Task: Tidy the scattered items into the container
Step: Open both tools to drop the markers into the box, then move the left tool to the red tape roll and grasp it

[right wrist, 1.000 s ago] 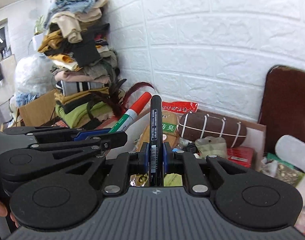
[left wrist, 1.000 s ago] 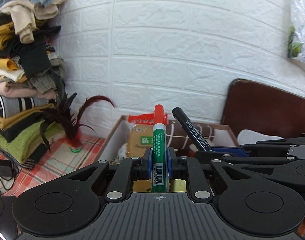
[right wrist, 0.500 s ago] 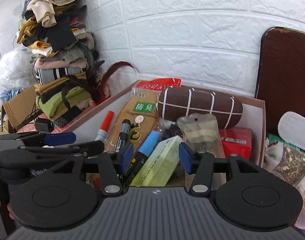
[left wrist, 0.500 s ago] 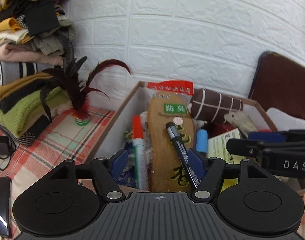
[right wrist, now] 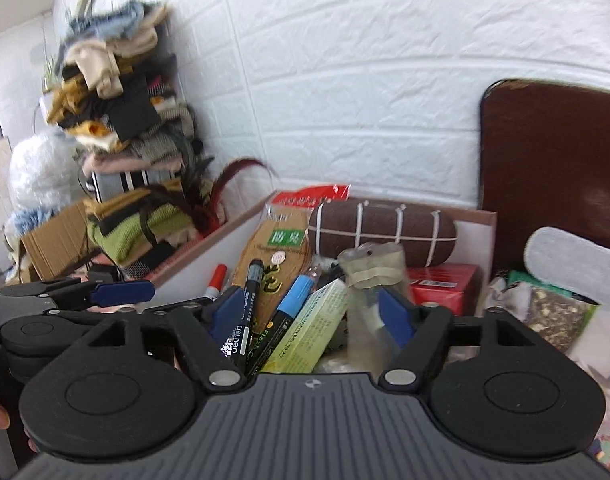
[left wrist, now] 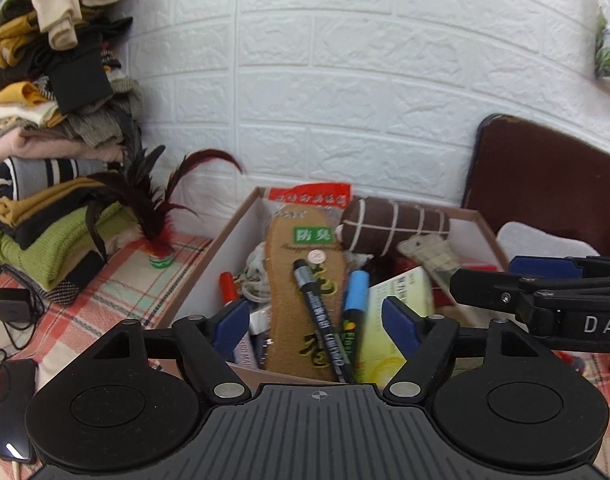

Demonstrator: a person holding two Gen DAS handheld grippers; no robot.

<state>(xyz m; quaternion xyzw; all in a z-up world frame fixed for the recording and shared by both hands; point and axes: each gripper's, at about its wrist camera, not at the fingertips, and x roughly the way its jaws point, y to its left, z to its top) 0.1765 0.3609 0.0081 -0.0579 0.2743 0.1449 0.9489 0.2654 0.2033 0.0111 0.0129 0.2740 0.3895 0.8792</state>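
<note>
Starting at the far left, a tall stack of folded clothes (left wrist: 45, 128) leans against the white brick wall, with a charger and cable (left wrist: 13, 308) and a dark phone (left wrist: 13, 408) on the checked cloth (left wrist: 117, 292) in front of it. A feather shuttlecock (left wrist: 157, 240) stands on that cloth, outside and just left of the box; by my reading it is one item left to tidy.

Next comes the left gripper (left wrist: 317, 326), its jaws spread wide and holding nothing, hovering at the near edge of the cardboard box (left wrist: 233, 224). Inside the box lie the red-capped marker (left wrist: 227, 288) against the left wall, the black marker (left wrist: 321, 320) slanted across a brown insole (left wrist: 305, 264), and a blue-capped marker (left wrist: 357, 300) just beside it. Farther back sit a red packet (left wrist: 309, 194) and a brown roll tied with white string (left wrist: 393, 224); a yellow-green carton (right wrist: 313, 324) and a red carton (right wrist: 441, 288) fill the right half.

Right of that, the right gripper (right wrist: 313, 316) is also wide and empty over the box. Beyond the box's right wall, a white insole (right wrist: 573, 256) and a green-edged packet (right wrist: 553, 312) lie outside, near a dark brown board (right wrist: 557, 160). The markers look stowed, so the task seems well along, with these outliers remaining.
</note>
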